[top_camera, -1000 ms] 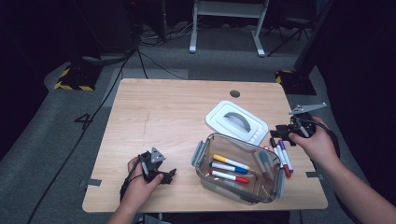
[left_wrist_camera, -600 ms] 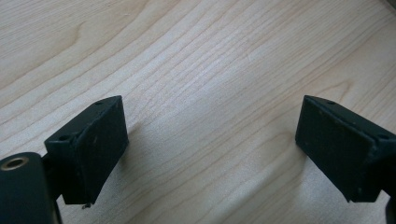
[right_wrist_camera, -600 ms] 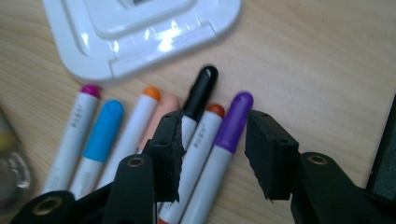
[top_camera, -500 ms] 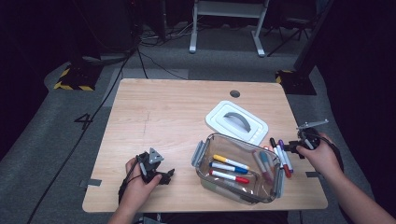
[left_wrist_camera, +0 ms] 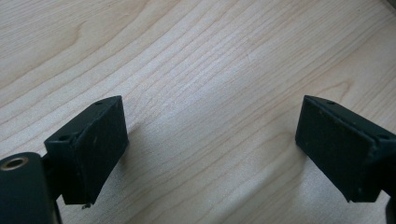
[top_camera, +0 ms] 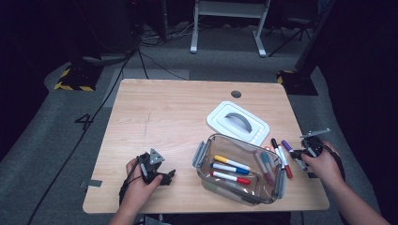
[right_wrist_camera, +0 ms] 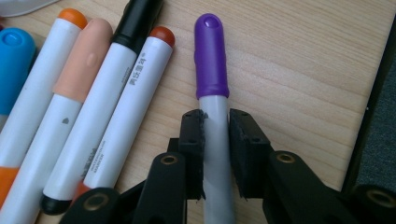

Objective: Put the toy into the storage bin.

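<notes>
My right gripper (right_wrist_camera: 215, 116) lies low on the table near its right edge, and its jaws have just been closing. They are now shut on the white barrel of a purple-capped marker (right_wrist_camera: 211, 56) that lies on the wood. In the high view this right gripper (top_camera: 300, 157) sits at the end of the purple marker (top_camera: 287, 146). More loose markers lie beside it: a red-capped one (right_wrist_camera: 126, 107), a black one (right_wrist_camera: 135, 18) and a peach one (right_wrist_camera: 81, 60). My left gripper (top_camera: 166, 176) rests at the front left, open over bare wood (left_wrist_camera: 210, 135).
A clear container (top_camera: 234, 190) with grey side clips stands at the front middle and holds several markers, among them yellow (top_camera: 231, 162), blue (top_camera: 229, 168) and red (top_camera: 230, 177). Its white lid (top_camera: 238, 123) lies behind it. The table edge runs just right of my right gripper.
My right hand has come down and out toward the table's right edge, onto the loose markers, and its jaws have shut on the purple one. The left hand has stayed put.
</notes>
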